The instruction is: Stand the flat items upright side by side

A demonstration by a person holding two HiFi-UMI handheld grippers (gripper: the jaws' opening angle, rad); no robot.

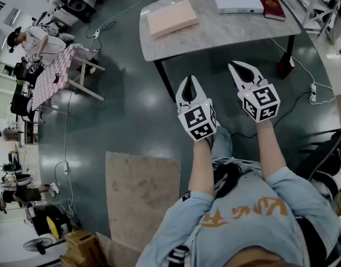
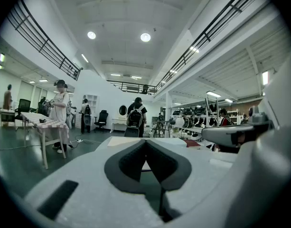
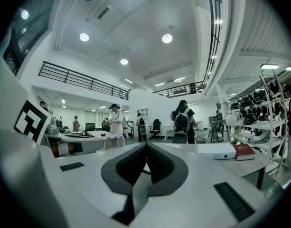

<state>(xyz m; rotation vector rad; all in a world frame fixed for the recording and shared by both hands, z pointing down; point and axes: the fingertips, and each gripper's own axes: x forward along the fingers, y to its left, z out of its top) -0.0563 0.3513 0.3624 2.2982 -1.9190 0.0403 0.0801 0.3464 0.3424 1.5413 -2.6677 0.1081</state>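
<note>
Head camera steeply down from above, hand-held cameras level, facing forward, table apparently shared by all.

A glossy dark floor carries a grey bench, a beige rug and a checked-cloth table; round ceiling lights shine over white walls
</note>
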